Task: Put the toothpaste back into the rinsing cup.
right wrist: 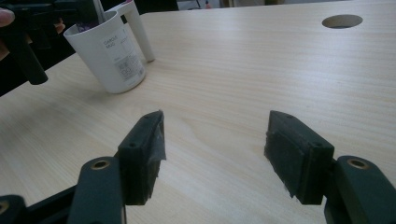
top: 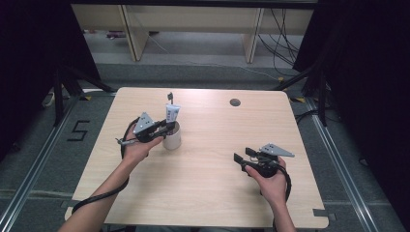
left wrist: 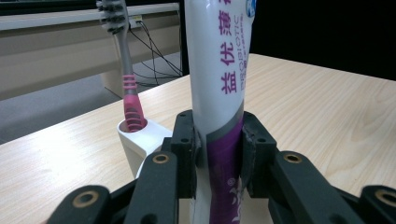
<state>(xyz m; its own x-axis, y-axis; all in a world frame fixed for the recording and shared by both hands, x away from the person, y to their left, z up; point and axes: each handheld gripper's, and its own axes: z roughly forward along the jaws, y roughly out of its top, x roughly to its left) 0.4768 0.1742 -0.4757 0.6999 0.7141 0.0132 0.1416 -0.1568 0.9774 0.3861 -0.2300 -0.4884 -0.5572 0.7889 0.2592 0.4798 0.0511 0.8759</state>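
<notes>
A white and purple toothpaste tube [left wrist: 219, 93] stands upright with its lower end inside a white cup [top: 172, 140]. My left gripper [left wrist: 219, 140] is shut on the tube just above the cup's rim, its pads touching both sides. In the high view the left gripper [top: 169, 126] comes at the cup from the left. A grey and pink toothbrush [left wrist: 126, 79] stands in the cup's small side holder, bristles up. My right gripper [right wrist: 215, 144] is open over bare table, nothing between its jaws, at the right front of the table [top: 241, 155].
The light wooden table [top: 208, 193] has a round cable hole [top: 235, 102] near its far edge. Beyond the table are grey floor, desk legs and loose cables. Dark curtains hang at both sides.
</notes>
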